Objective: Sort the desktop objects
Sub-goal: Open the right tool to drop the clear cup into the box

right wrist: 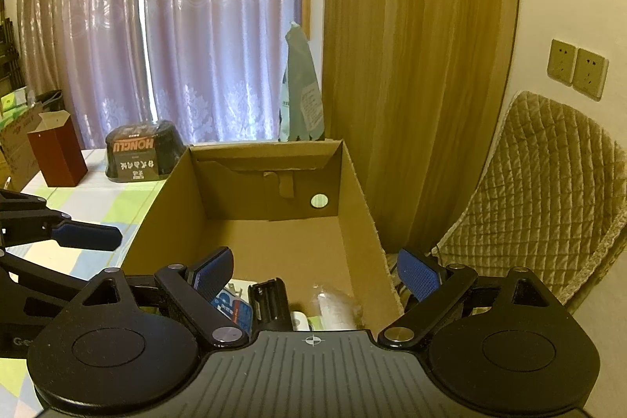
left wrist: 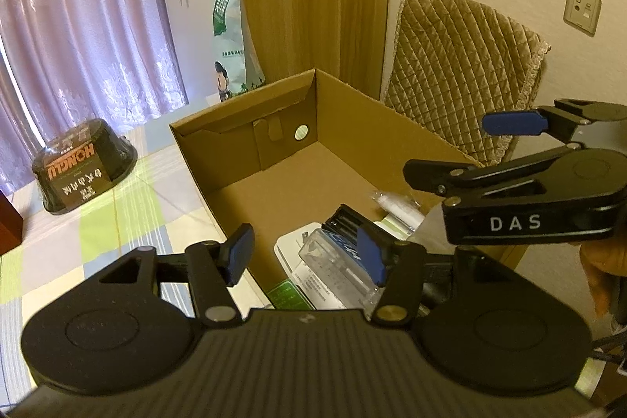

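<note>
Left wrist view: the left gripper gaped wide, empty, above the box edge; a clear case lay inside, between its jaws.

Right wrist view: the right gripper stood wide, empty; a black holder lay in the box between its jaws.

cardboard box: open, upright on table | near end: black battery holder, clear case

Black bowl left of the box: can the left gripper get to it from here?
Probably yes. The left gripper is open and empty over the cardboard box near wall, and only bare checked tablecloth lies between it and the black bowl.
</note>
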Demonstrator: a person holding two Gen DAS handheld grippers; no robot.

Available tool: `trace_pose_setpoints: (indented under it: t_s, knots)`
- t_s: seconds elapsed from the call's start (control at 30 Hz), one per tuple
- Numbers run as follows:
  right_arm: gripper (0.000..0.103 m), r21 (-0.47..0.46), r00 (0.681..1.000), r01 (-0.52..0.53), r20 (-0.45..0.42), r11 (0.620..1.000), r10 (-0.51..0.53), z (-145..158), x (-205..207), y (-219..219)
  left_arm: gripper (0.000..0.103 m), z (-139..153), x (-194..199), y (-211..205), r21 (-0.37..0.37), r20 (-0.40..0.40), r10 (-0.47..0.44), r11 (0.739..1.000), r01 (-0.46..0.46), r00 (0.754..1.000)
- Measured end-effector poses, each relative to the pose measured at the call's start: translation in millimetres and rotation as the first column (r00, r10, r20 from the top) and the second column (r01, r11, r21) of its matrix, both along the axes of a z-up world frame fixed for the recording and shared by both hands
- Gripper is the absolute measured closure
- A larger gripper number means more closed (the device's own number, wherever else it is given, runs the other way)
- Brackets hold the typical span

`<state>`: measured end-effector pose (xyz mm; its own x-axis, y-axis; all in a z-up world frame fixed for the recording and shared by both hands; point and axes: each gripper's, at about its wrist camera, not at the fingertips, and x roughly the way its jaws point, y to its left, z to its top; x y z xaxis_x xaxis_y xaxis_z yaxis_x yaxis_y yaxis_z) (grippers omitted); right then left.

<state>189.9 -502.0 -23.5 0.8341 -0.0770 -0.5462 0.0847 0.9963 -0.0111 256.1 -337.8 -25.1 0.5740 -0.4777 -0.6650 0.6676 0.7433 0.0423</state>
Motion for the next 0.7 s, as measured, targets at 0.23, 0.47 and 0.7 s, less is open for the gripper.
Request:
trace_pose_setpoints:
  t_s: [0.23, 0.47, 0.7]
  knots:
    - [0.010, -0.011, 1.000, 0.013, 0.008, 1.000, -0.013, 5.2, -4.8, -3.5, 0.005, 6.9, -5.9, 1.7, -0.003, 0.051, 0.004, 1.000, -0.004, 0.999]
    - [0.000, -0.017, 0.999, 0.023, 0.027, 1.000, -0.023, 12.9, -11.9, -5.0, 0.001, 9.0, -12.7, 3.9, 0.012, 0.066, 0.016, 1.000, -0.017, 0.998]
    - [0.000, 0.001, 0.999, 0.030, 0.018, 1.000, -0.030, 21.9, -23.4, -9.1, 0.001, 12.7, -26.0, 12.8, -0.001, 0.042, 0.083, 0.997, -0.083, 0.996]
